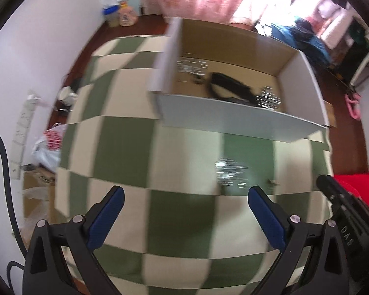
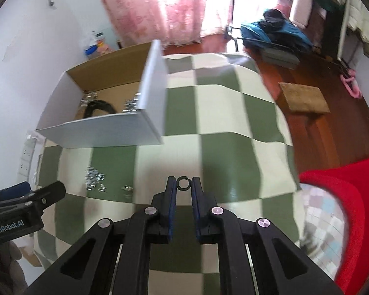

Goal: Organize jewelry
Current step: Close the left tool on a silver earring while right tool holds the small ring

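A white cardboard box point(image 1: 233, 118) point(image 2: 103, 130) stands on the green-and-cream checked cloth point(image 1: 125, 142) point(image 2: 221, 123). Inside lie a black band point(image 1: 231, 88) point(image 2: 98, 105) and silver jewelry pieces point(image 1: 192, 66) point(image 2: 131, 104). A small heap of silver jewelry point(image 1: 228, 172) point(image 2: 94, 174) lies on the cloth in front of the box. My left gripper point(image 1: 185, 196) is open and empty, just left of that heap. My right gripper point(image 2: 183, 183) is shut on a small dark ring point(image 2: 183, 183), held above the cloth to the right of the box.
A red chair point(image 2: 337, 196) stands at the right of the table. A wooden stool point(image 2: 303, 97) and blue bags point(image 2: 275, 34) are on the floor beyond. Bottles point(image 1: 121, 12) and plastic bags point(image 1: 49, 145) sit by the left wall.
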Available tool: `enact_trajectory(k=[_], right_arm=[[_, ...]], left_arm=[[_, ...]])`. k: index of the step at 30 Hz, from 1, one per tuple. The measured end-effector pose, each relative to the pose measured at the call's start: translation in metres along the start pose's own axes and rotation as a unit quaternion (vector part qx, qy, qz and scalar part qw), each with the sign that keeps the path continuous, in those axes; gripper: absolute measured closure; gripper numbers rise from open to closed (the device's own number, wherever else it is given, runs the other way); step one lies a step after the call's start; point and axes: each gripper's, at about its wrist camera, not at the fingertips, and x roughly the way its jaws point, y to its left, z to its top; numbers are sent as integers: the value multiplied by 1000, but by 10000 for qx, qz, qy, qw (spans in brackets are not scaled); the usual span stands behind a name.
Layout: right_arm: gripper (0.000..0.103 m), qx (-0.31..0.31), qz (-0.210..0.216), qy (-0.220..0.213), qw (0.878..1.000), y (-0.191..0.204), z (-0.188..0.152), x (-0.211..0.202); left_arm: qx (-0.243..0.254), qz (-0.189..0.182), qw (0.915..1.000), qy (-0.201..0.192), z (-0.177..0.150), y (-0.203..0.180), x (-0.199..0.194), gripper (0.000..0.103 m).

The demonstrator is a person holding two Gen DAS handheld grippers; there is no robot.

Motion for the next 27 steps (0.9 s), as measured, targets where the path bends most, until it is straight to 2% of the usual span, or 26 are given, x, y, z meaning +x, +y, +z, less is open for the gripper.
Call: enact_trajectory(k=[4, 8, 9, 10, 11, 12, 13, 14, 23, 27], right_arm=[[90, 185, -20, 69, 9998, -13, -4, 0], [90, 253, 5, 48, 9997, -18, -7, -4], [90, 273, 15, 45, 9996, -19, -6, -4], [90, 296, 26, 48, 9995, -20, -6, -3], [90, 313, 37, 54, 9995, -20, -7, -2], [90, 341, 54, 57, 9994, -21, -7, -2], [90, 370, 68, 61, 9993, -22, -7, -1], [90, 395, 85, 70, 9992, -23, -7, 0], [90, 577, 289, 57, 9979, -28, -6, -6], [90, 609, 409, 36, 9973, -28, -5, -11]], left_arm=[[277, -76, 9995, 103, 2, -23, 15, 15], [399, -97, 9990, 163, 1, -31, 24, 18], [419, -119, 9989, 181, 1, -33, 26, 25], [435, -132, 9987, 217, 1, -35, 29, 39], [448, -124, 9986, 248, 0, -35, 31, 46], [524, -52, 9985, 155, -1, -36, 30, 58], [629, -15, 9980, 56, -1, -39, 28, 85], [677, -20, 9977, 49, 0, -40, 27, 94], [363, -295, 9989, 12, 2, -13, 3, 95], [233, -287, 9993, -59, 1, 3, -17, 95]])
